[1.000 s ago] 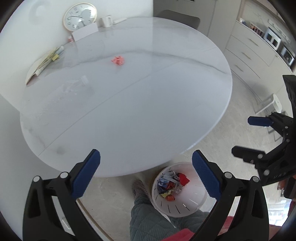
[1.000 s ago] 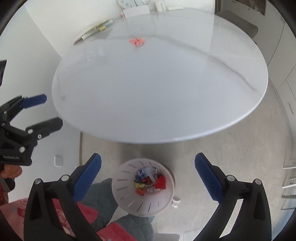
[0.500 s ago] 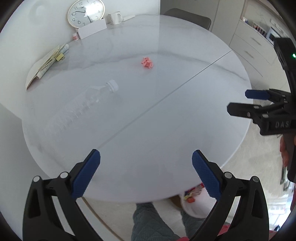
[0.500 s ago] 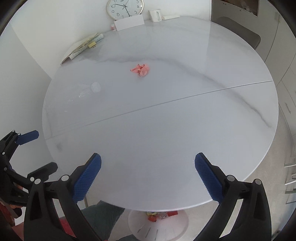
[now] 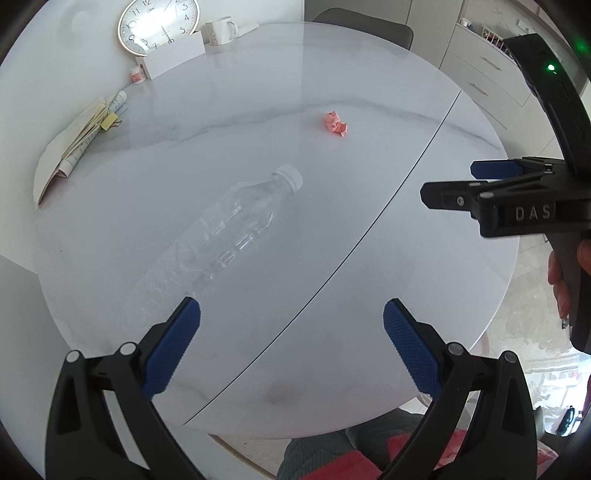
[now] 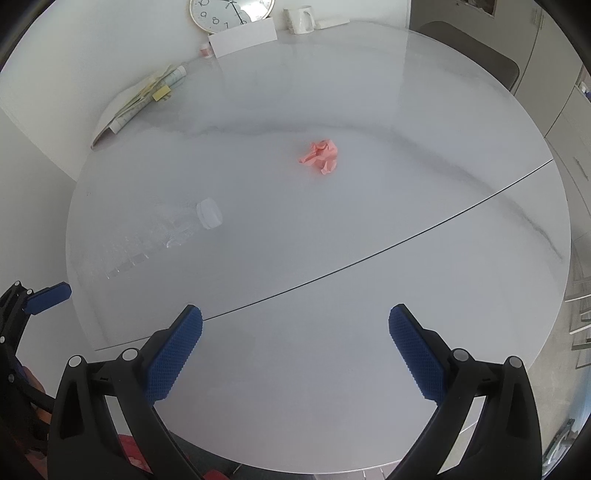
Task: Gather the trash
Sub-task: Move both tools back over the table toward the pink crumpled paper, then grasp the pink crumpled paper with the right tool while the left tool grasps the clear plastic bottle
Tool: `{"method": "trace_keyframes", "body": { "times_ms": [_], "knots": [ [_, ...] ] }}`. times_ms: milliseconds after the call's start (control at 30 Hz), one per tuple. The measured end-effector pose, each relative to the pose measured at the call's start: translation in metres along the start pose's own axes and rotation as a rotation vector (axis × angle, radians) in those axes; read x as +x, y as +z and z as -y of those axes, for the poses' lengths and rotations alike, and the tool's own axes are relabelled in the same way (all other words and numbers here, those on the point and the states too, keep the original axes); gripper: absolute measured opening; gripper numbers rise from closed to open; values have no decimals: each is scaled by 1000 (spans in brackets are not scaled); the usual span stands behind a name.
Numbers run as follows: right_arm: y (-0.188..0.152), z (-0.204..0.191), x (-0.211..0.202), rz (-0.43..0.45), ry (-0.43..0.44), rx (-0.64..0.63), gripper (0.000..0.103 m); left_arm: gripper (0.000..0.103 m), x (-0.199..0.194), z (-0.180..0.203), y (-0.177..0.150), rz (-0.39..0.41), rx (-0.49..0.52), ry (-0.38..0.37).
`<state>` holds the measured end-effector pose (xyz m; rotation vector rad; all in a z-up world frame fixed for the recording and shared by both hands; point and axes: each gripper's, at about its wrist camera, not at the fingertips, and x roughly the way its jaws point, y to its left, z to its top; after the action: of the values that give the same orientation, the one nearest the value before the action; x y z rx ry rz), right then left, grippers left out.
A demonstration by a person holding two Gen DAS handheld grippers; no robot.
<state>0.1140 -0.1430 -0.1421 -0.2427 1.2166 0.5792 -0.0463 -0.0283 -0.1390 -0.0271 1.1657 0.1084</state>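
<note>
A clear plastic bottle point(image 5: 225, 236) with a white cap lies on its side on the round white table point(image 5: 332, 288); it also shows in the right wrist view point(image 6: 162, 232). A crumpled pink paper point(image 5: 335, 124) lies farther back near the table's middle, and in the right wrist view point(image 6: 320, 156) too. My left gripper point(image 5: 291, 343) is open and empty above the near table edge, with the bottle's base just ahead of its left finger. My right gripper point(image 6: 295, 347) is open and empty above the near table, and shows at the right in the left wrist view point(image 5: 454, 184).
A wall clock point(image 5: 157, 24), a white card box point(image 5: 173, 59), a mug point(image 5: 219, 31), a small jar point(image 5: 137, 76) and a pile of papers point(image 5: 79, 140) stand along the table's far side. A chair point(image 6: 469, 48) and cabinets point(image 5: 480, 74) are behind.
Both grippers have risen from over the trash bin on the floor and moved forward over the table. The bin has dropped out of view and the bottle now looks closer.
</note>
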Motion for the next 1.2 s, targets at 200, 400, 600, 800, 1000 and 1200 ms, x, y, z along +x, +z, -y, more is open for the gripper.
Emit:
{"method": "trace_keyframes", "body": {
  "times_ms": [200, 400, 600, 800, 1000, 1200],
  "knots": [
    [6, -4, 6, -3, -10, 23, 100, 95, -2, -15, -7, 6, 4, -1],
    [18, -12, 17, -18, 2, 19, 100, 95, -5, -35, -6, 13, -39, 15],
    [49, -19, 43, -43, 15, -37, 100, 95, -3, -51, 2, 20, -103, 56],
    [103, 0, 82, -69, 14, -61, 100, 95, -3, -62, 26, 30, -167, 95],
    [140, 15, 127, -128, 14, -109, 82, 95, 14, -72, 39, -19, -216, 93],
    [147, 12, 145, -158, -12, -192, 47, 95, 29, -75, 50, -52, -167, 80]
  ]
}}
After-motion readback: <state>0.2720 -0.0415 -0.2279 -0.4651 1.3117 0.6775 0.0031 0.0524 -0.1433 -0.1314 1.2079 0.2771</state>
